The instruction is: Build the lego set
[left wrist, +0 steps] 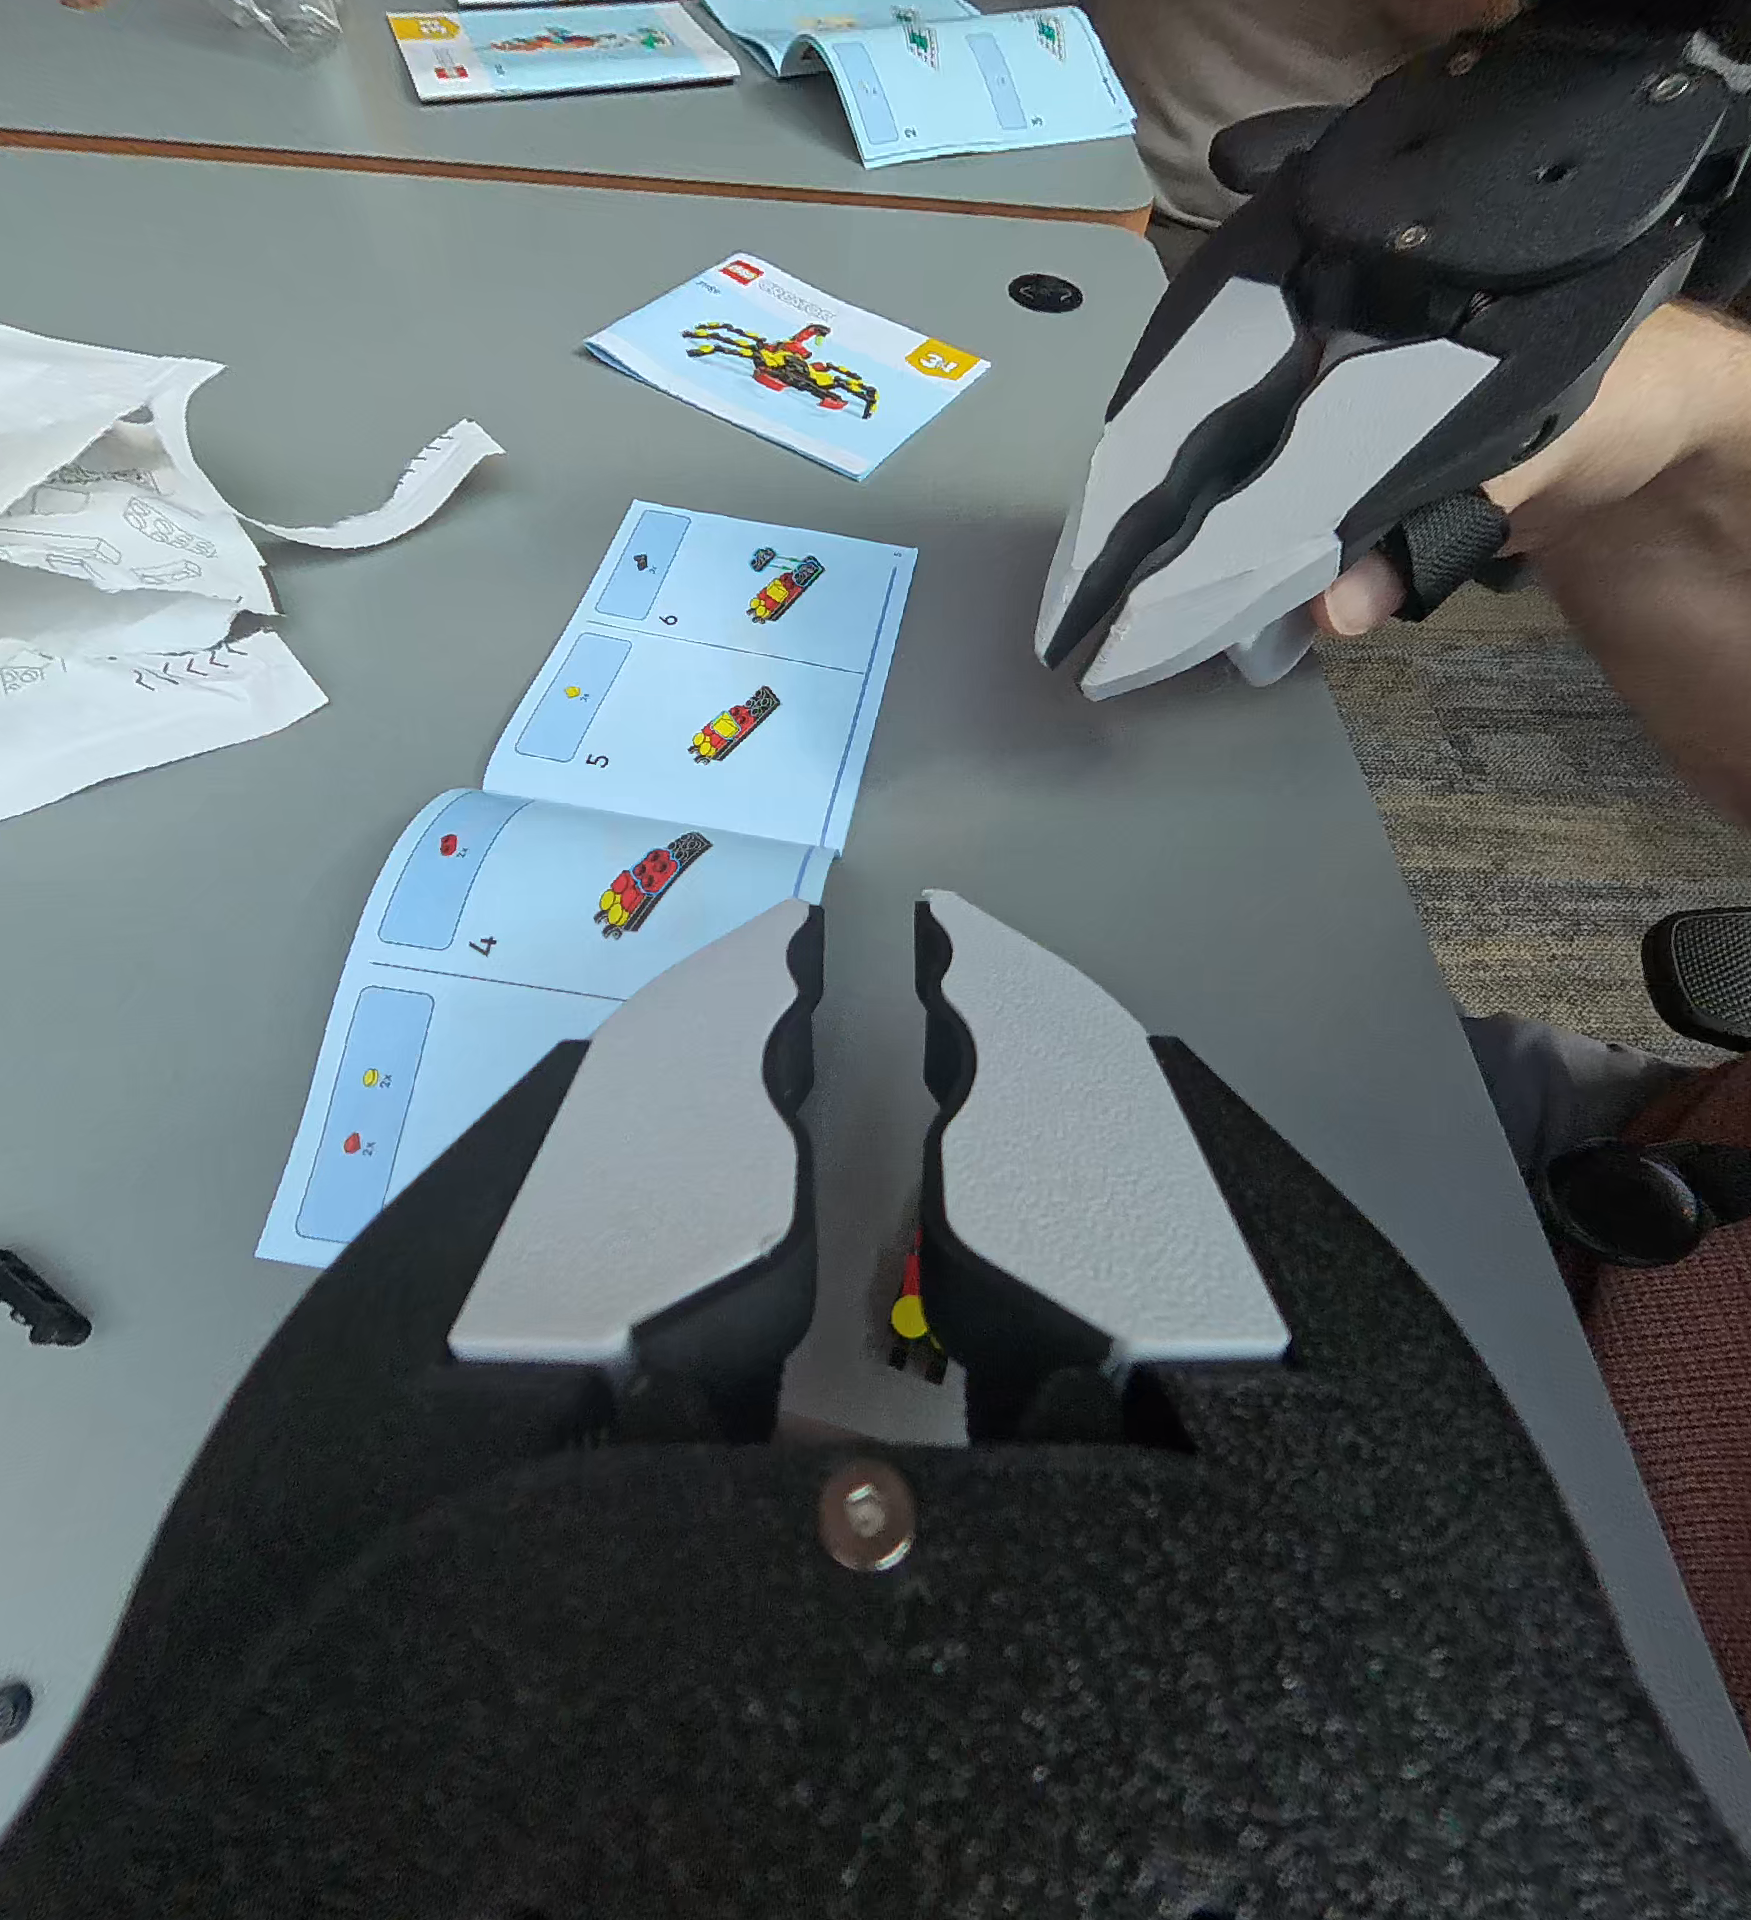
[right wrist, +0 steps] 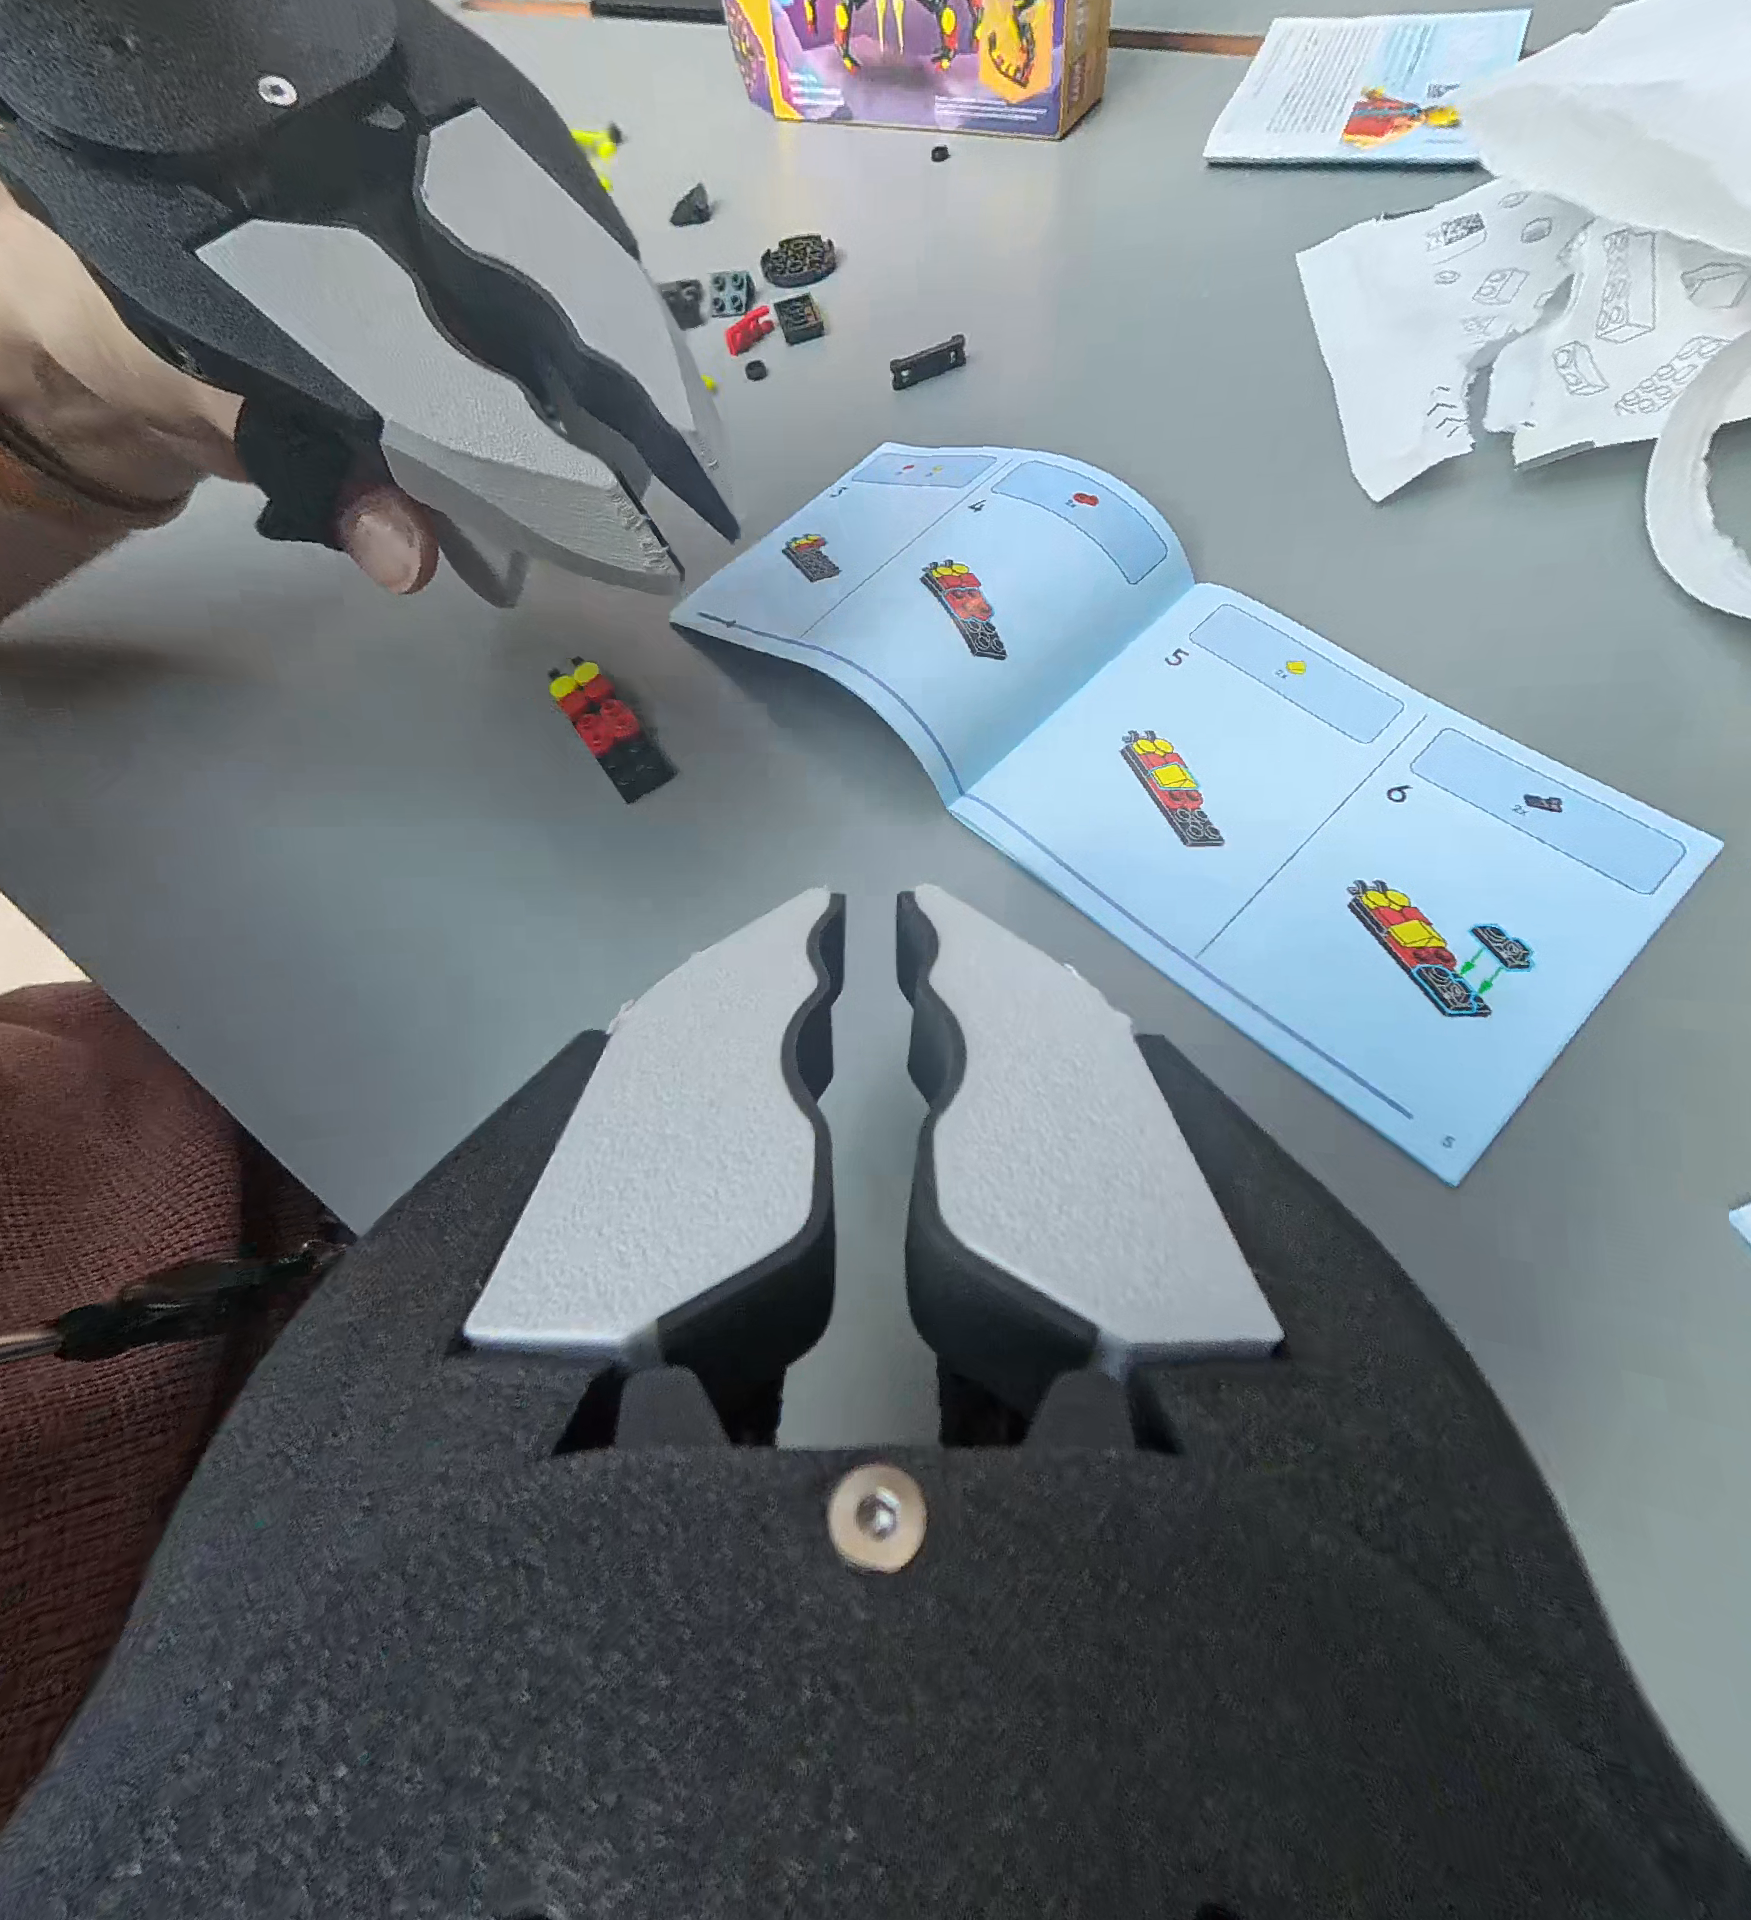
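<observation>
Both claws hang empty over the grey tabletop [right wrist: 331, 935], so this looks like a pause between steps, not a grip in progress.

Starting at the left, the left claw [right wrist: 689, 551] hovers above the small red, yellow and black build [right wrist: 606, 727], its jaws parted by a slim gap and holding nothing. The build lies flat on the tabletop, just beside the curled edge of the open instruction booklet [right wrist: 1214, 790]. Judging by the pictures on those pages, the model has its red and yellow pieces on a black base, so the step in hand is probably the one adding a yellow piece on top. The next move calls for picking that piece out of the loose parts [right wrist: 767, 301] farther back, while the other claw steadies the build.

To the right, the right claw [right wrist: 871, 904] also stands slightly apart, gripping nothing, pointed at bare tabletop between build and booklet.

The right wrist view alone shows the whole build, the scattered parts and the purple box [right wrist: 912, 73]. The left wrist view catches only a sliver of the build [left wrist: 909, 1314] under its own claw [left wrist: 866, 909], but shows a closed booklet [left wrist: 788, 364] and a stray black piece [left wrist: 19, 1294] at the left.
</observation>
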`<control>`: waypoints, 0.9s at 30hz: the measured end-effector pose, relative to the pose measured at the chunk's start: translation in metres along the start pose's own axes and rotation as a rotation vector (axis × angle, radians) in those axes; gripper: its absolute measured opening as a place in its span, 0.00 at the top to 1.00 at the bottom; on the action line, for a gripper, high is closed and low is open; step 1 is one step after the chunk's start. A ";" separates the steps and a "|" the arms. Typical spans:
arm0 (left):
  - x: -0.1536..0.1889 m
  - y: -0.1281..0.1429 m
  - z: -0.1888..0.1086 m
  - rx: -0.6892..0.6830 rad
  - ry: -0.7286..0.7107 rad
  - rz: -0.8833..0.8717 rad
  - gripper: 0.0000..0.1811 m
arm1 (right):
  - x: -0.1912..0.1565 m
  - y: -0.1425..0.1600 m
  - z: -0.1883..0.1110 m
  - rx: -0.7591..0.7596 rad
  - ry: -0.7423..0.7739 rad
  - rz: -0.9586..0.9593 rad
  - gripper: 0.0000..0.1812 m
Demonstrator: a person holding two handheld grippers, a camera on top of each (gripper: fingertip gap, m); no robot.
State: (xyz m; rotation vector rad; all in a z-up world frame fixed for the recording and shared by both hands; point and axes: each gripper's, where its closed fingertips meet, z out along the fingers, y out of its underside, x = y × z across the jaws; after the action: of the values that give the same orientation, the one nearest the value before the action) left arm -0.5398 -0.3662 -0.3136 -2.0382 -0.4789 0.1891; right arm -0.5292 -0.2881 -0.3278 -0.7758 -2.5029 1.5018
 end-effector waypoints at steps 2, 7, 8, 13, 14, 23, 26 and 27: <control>0.001 0.004 -0.010 0.028 -0.031 -0.020 0.89 | -0.010 -0.003 0.011 0.018 -0.012 0.013 0.92; -0.003 0.018 -0.048 0.039 -0.155 0.028 0.81 | -0.048 -0.013 0.039 0.038 -0.056 -0.018 0.85; -0.006 0.020 -0.060 0.070 -0.213 0.049 0.81 | -0.053 -0.016 0.043 0.045 -0.057 -0.021 0.84; -0.023 0.041 -0.139 0.145 -0.525 0.111 0.88 | -0.054 -0.030 0.043 0.092 -0.012 -0.089 0.85; -0.026 0.047 -0.153 0.129 -0.561 0.126 0.89 | -0.048 -0.034 0.039 0.108 0.016 -0.101 0.86; -0.020 0.090 -0.216 0.182 -0.663 0.006 1.00 | -0.052 -0.010 0.014 0.038 0.026 -0.150 1.00; -0.021 0.094 -0.229 0.246 -0.734 -0.049 0.99 | -0.047 -0.007 0.016 0.036 0.103 -0.158 0.99; -0.022 0.096 -0.231 0.248 -0.740 -0.058 0.98 | -0.047 -0.007 0.018 0.037 0.104 -0.153 0.98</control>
State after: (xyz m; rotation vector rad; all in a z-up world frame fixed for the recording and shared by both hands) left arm -0.4592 -0.6021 -0.2843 -1.6602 -0.9131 0.9363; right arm -0.4981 -0.3283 -0.3235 -0.6242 -2.3922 1.4148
